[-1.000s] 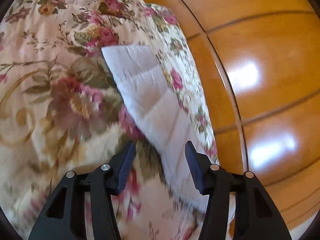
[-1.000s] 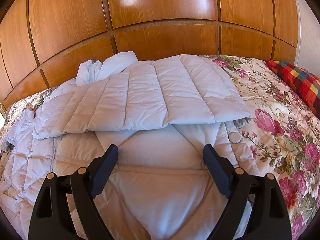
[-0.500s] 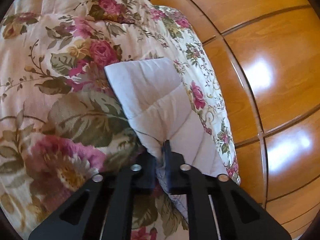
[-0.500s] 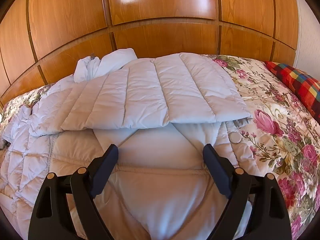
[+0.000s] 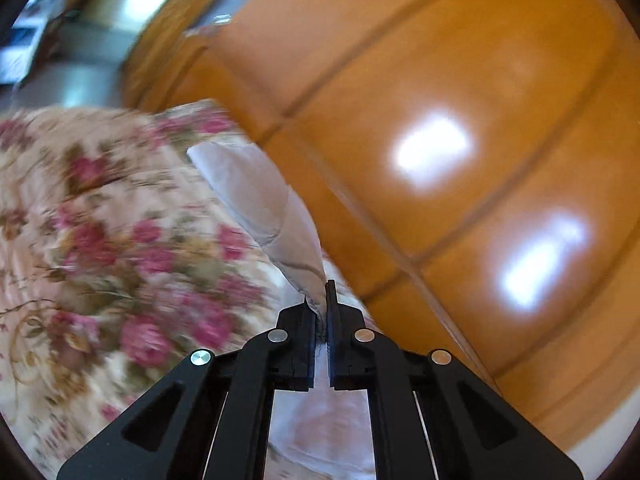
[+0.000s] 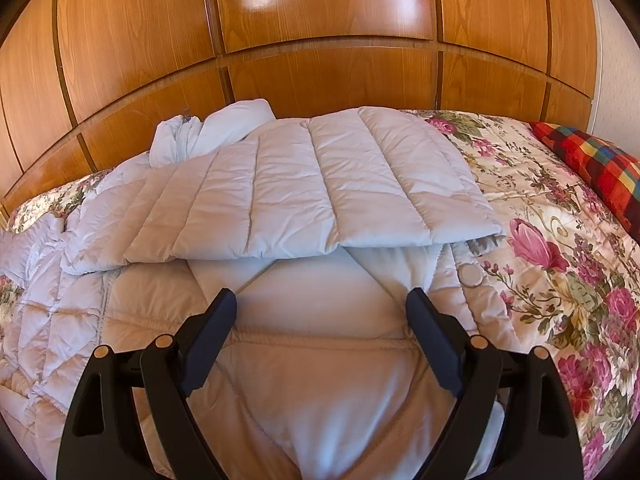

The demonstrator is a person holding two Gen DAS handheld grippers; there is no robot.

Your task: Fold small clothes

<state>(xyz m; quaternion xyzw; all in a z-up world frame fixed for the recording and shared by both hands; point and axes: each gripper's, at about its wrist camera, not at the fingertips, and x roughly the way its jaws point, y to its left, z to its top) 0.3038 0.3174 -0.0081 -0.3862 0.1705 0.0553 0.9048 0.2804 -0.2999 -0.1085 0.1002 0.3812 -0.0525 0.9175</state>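
Note:
A pale quilted jacket lies spread on the floral bedspread, one sleeve folded across its body and the hood bunched near the wooden wall. My right gripper hovers open over the jacket's lower middle, nothing between its fingers. In the blurred left wrist view my left gripper is shut on the jacket's other sleeve, which hangs lifted above the bedspread, its cuff end pointing away.
Glossy wooden panels run behind the bed and fill the right of the left wrist view. A red checked pillow lies at the bed's far right. A round button shows on the jacket's right edge.
My left gripper shut on the sleeve, then rose and rolled, lifting the sleeve off the bedspread. The right gripper stayed still; the jacket's left side shifted slightly.

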